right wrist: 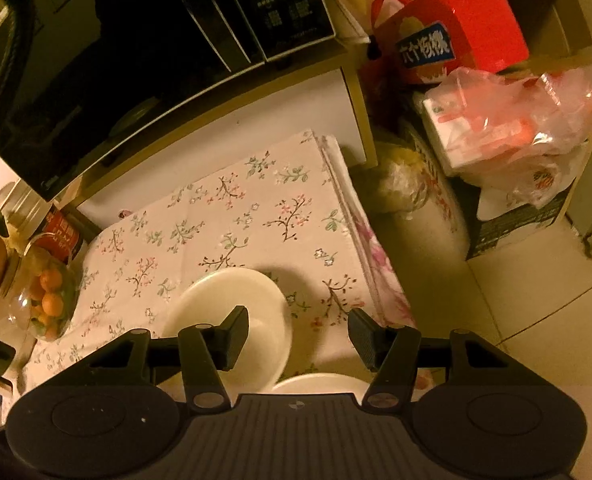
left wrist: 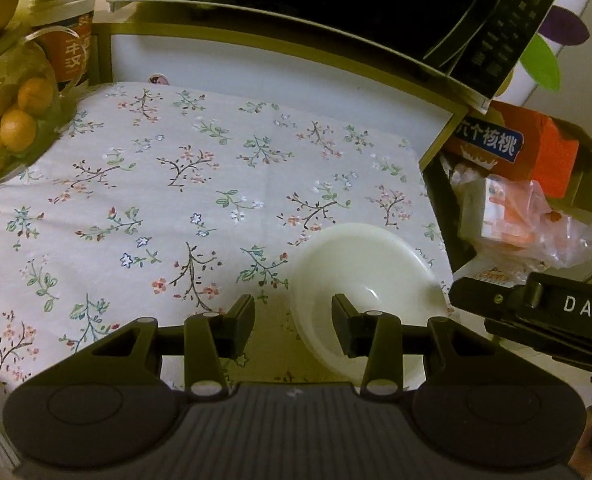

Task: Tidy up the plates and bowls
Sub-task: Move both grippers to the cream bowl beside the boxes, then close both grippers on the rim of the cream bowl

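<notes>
A white bowl (left wrist: pixel 366 280) is seen resting on the floral cloth (left wrist: pixel 175 184) of the bench, below the microwave (left wrist: pixel 336 4), while the left gripper (left wrist: pixel 292 320) and right gripper (right wrist: pixel 298 334) are both held with jaws wide and empty.

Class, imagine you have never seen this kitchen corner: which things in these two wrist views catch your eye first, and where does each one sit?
The white bowl stands out first, upright on the floral tablecloth near its right edge, just ahead of the left gripper, whose jaws are open. Next comes the glass jar of small orange fruit at the cloth's far left. Last is the red gift box on the clutter to the right, beside the black microwave.
</notes>
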A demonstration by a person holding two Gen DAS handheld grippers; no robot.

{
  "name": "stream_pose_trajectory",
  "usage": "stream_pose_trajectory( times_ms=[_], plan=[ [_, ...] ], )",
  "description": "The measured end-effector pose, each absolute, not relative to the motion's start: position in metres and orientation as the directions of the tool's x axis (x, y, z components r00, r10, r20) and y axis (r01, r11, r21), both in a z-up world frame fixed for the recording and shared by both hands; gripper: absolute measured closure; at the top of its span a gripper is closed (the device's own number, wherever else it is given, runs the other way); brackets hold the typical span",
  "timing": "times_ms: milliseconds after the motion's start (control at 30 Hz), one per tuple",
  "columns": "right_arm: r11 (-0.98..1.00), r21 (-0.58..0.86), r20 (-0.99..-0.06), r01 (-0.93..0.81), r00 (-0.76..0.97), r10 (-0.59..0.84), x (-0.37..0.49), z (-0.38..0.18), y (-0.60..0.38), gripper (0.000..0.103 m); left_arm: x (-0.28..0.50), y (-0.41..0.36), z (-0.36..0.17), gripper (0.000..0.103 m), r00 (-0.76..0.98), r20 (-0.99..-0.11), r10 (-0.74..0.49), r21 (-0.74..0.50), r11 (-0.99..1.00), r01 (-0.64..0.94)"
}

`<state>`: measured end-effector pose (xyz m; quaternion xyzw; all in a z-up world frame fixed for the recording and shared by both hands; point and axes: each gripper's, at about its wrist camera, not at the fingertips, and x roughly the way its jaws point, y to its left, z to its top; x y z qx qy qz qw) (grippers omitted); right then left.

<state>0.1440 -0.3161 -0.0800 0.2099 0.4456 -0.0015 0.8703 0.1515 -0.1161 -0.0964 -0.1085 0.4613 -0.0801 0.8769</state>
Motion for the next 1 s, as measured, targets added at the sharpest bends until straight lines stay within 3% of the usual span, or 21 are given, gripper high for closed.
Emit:
stream_pose_trajectory(
  times_ms=[433,600,700,767,1000],
  plan=[
    [0.928,0.329,-0.798,0.174,0.577,0.175,0.156,-0.091,-0.303,0.048,0.167,-0.113,-0.102,0.066,0.554,-0.796,-0.244,-0.271,0.962,0.033],
    [0.930,0.327,-0.800,0.168,0.574,0.178,0.158,-0.095,-0.300,0.053,0.171,-0.112,-0.106,0.076,0.541,-0.802,-0.253,-0.279,0.960,0.036],
    [0.934,0.320,-0.805,0.160,0.565,0.179,0.160,-0.099,-0.296,0.064,0.172,-0.114,-0.111,0.090,0.512,-0.815,-0.271,-0.289,0.956,0.046],
    [0.936,0.318,-0.810,0.151,0.556,0.185,0.161,-0.102,-0.292,0.075,0.173,-0.112,-0.112,0.093,0.504,-0.815,-0.288,-0.312,0.949,0.038],
    [0.943,0.306,-0.799,0.133,0.575,0.178,0.159,-0.096,-0.285,0.095,0.170,-0.102,-0.097,0.096,0.532,-0.796,-0.287,-0.315,0.948,0.041]
  ],
)
